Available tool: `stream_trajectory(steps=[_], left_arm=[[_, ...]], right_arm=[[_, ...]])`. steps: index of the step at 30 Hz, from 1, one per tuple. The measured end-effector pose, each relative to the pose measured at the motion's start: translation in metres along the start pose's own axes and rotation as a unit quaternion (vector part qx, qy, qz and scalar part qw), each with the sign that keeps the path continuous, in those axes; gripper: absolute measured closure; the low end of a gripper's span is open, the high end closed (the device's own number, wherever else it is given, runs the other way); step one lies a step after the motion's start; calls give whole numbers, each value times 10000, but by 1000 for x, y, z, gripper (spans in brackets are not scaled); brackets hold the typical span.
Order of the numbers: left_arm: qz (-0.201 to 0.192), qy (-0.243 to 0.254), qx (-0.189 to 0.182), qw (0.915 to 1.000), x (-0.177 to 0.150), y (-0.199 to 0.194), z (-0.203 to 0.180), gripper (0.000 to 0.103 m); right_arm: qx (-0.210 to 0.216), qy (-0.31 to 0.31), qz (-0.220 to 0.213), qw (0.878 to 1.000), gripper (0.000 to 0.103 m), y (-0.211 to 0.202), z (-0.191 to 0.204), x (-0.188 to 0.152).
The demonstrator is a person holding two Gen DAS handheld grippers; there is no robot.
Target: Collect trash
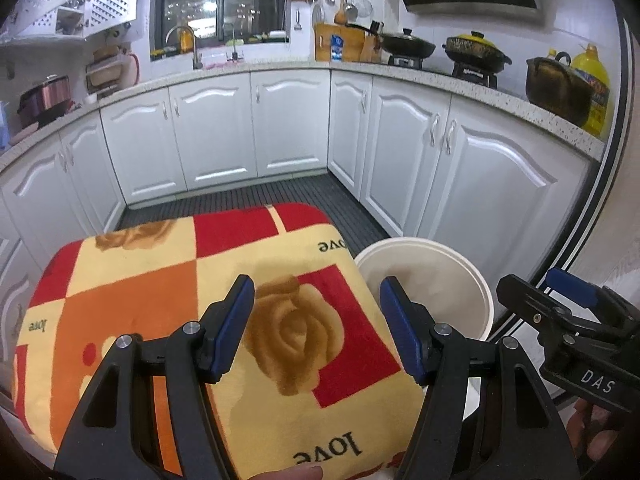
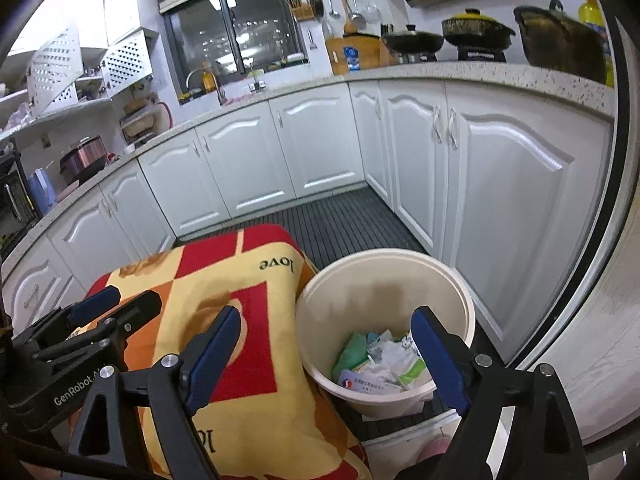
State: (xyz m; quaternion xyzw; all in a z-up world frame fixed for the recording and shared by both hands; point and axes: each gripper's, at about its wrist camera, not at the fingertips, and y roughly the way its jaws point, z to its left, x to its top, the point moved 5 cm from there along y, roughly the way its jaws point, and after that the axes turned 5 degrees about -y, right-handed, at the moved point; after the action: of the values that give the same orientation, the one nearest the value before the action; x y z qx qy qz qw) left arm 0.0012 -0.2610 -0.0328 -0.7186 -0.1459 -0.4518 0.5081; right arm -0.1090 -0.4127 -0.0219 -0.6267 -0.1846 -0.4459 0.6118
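Observation:
A white round bin (image 2: pixel 384 292) stands on the dark floor right of a low table under a red, orange and yellow rose-print cloth (image 2: pixel 248 280). Crumpled paper and wrappers (image 2: pixel 380 364) lie in its bottom. My right gripper (image 2: pixel 326 360) is open and empty, above the bin's near-left rim. My left gripper (image 1: pixel 316 328) is open and empty over the cloth (image 1: pixel 160 288), with the bin's rim (image 1: pixel 456 264) to its right. The right gripper (image 1: pixel 576 304) shows in the left wrist view; the left gripper (image 2: pixel 96 312) shows in the right wrist view.
White cabinet doors (image 2: pixel 320 144) run along the back and right under a speckled counter (image 2: pixel 480 70) with pans, a pot and a yellow oil bottle (image 1: pixel 596 80). A dark ribbed floor mat (image 2: pixel 352 224) lies behind the table and bin.

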Motion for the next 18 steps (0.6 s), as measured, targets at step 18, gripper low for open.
stream_trajectory(steps=[18], left_arm=[[-469,-151,158,9987,4,-32,9,39]], right_arm=[[-106,-115,-291,9995,15,-23,7,7]])
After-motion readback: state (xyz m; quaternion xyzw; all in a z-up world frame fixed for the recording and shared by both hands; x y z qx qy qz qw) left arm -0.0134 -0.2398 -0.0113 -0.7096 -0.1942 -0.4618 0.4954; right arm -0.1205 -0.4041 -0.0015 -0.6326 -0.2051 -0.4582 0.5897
